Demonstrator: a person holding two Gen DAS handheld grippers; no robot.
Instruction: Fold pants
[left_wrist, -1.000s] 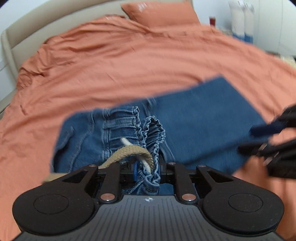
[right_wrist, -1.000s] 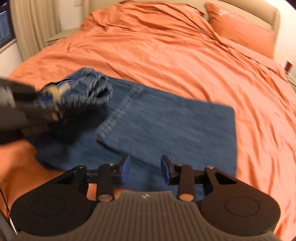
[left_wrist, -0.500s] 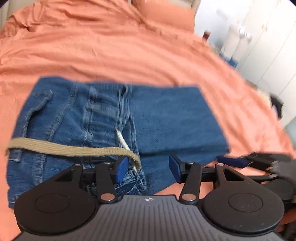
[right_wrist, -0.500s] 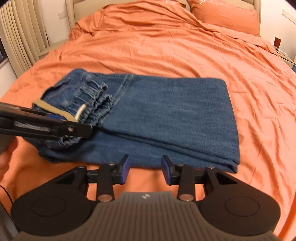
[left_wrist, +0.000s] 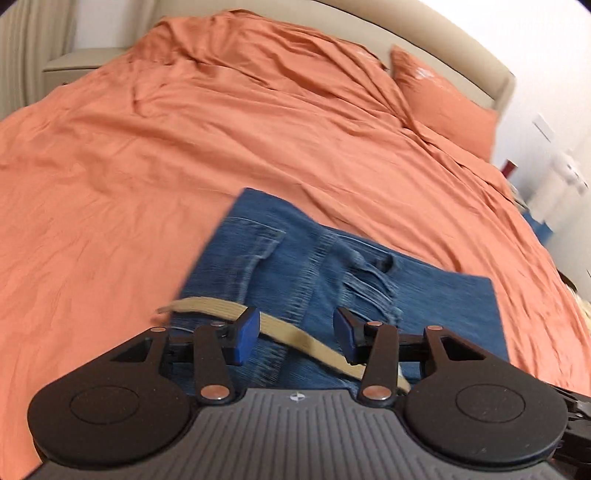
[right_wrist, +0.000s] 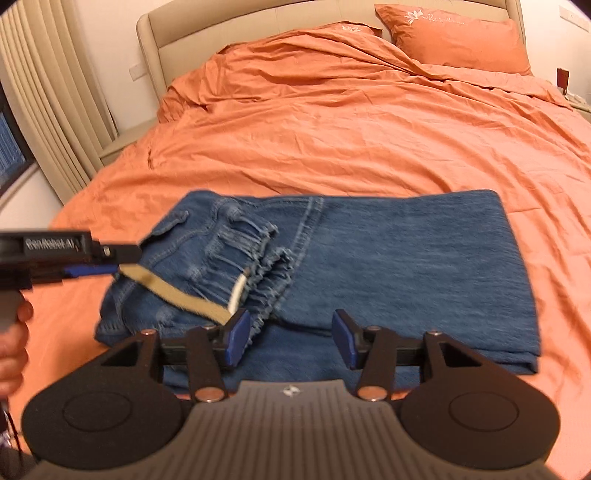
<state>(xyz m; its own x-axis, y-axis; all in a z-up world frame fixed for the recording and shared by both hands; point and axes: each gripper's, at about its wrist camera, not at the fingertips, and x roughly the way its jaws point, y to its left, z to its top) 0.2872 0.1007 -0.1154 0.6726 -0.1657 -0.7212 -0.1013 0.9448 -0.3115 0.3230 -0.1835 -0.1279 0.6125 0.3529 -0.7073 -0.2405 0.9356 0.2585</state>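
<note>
You have the blue denim pants (right_wrist: 369, 266) folded into a flat rectangle on the orange bed cover, elastic waistband bunched on top at the left, a tan woven drawstring (right_wrist: 177, 291) trailing across it, possibly loose.

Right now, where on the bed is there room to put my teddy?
Bare orange duvet lies between the folded jeans and the pillow. It is crowded near the jeans' tan drawstring, with the left gripper and right gripper close.
</note>
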